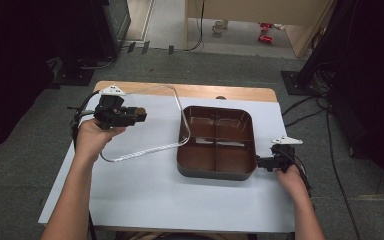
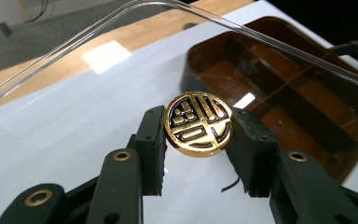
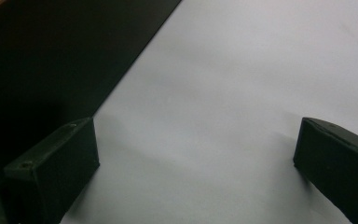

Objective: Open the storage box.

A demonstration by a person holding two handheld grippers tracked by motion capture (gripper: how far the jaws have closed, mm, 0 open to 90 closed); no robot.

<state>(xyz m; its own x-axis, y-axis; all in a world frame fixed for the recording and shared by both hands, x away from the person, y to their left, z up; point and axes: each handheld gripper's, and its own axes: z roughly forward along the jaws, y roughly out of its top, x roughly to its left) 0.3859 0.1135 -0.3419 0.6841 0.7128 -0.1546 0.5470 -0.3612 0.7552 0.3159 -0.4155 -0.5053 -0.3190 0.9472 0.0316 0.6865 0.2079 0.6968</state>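
Two grippers are in your hands at the white-covered table (image 1: 145, 195). Your left gripper (image 1: 139, 114) is raised over the table's far left part, and its black jaws are pinched on a round gold knob with a black embossed pattern (image 2: 198, 123). That knob sits on a clear, rounded-rectangle plastic lid (image 1: 145, 120), so the lid hangs tilted from your grip, just left of the brown four-compartment plastic tray (image 1: 216, 142) and overlapping its left rim. In the left gripper view the tray shows through the lid. Your right gripper (image 1: 261, 162) rests low on the table at the tray's near right corner. In the right gripper view its jaws stand wide apart with nothing but white table between them, one beside the tray's dark wall.
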